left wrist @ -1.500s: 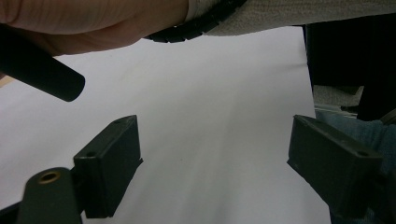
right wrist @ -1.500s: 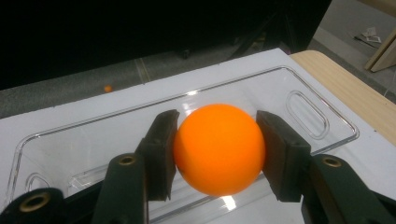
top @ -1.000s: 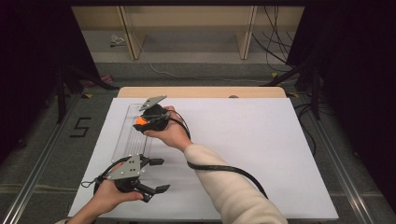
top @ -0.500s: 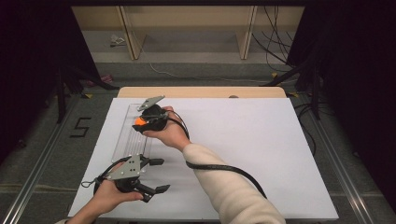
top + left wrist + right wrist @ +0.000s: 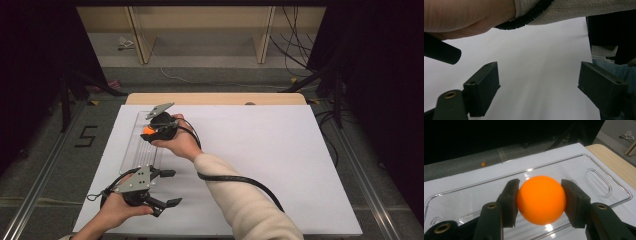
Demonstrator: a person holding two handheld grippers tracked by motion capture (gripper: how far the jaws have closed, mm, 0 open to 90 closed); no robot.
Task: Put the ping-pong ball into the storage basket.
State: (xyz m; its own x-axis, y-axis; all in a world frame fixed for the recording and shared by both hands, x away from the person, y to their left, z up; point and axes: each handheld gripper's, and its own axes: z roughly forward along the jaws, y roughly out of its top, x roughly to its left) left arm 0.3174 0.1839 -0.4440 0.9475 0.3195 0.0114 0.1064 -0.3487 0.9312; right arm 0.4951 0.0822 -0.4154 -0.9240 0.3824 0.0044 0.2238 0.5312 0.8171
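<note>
Gripping an orange ball [image 5: 541, 199] squarely between both jaws, the right claw [image 5: 156, 128] holds it just over the clear plastic tray [image 5: 579, 173] at the left side of the white tabletop [image 5: 280, 150]. The left claw [image 5: 167, 187] waits near the front edge with its jaws wide apart and nothing between them. To set the ball down well, I would lower it until it touches the tray, then open slowly so it cannot roll away

A grey floor [image 5: 50, 165] surrounds the white-covered table [image 5: 280, 150], with wooden shelving [image 5: 200, 30] beyond.
</note>
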